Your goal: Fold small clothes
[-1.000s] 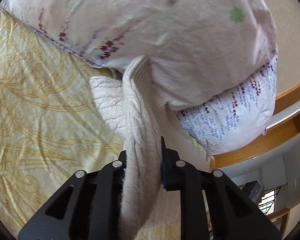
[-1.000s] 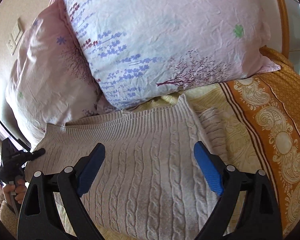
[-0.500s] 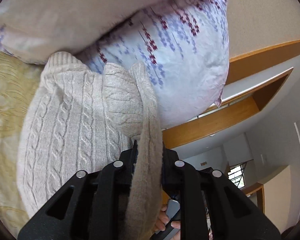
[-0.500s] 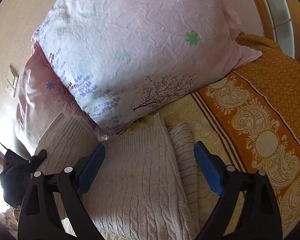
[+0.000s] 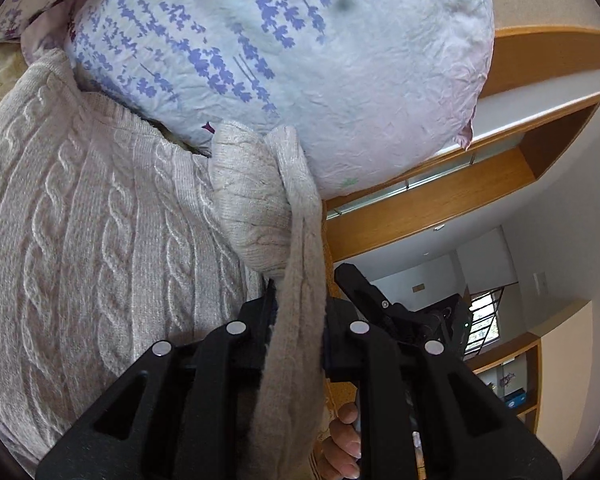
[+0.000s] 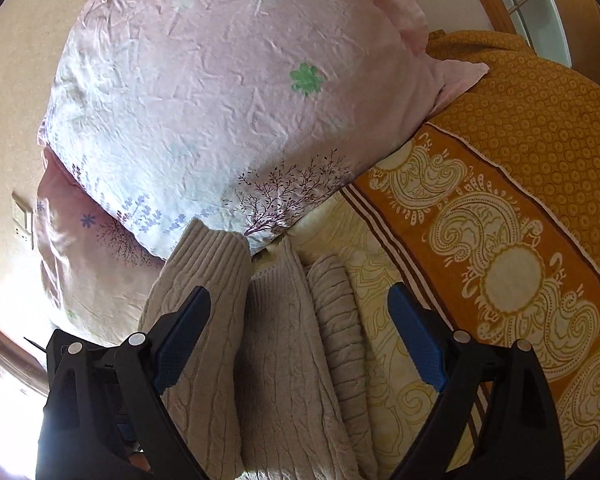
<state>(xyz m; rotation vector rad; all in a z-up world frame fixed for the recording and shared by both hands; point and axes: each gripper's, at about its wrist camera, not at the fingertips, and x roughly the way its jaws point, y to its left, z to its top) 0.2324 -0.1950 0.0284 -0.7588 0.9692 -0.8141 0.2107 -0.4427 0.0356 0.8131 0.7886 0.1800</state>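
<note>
A beige cable-knit sweater (image 5: 80,240) lies on the bed below the pillows. My left gripper (image 5: 298,308) is shut on the sweater's edge and holds that part lifted, folded over the sweater's body. In the right wrist view the sweater (image 6: 284,360) lies in long folds under my right gripper (image 6: 300,344), which is open and empty above it. The lifted fold (image 6: 204,280) rises at its left finger, with the left gripper's black body (image 6: 80,364) behind.
Two floral pink pillows (image 6: 236,120) lean at the head of the bed, touching the sweater's far edge. An orange and yellow patterned bedspread (image 6: 500,240) covers the bed to the right. A wooden headboard (image 5: 420,208) and the room lie beyond.
My left gripper has carried the held sweater edge up and across over the sweater's body, toward the right gripper. The right gripper stayed open and shifted, so the sweater now appears narrower under it.
</note>
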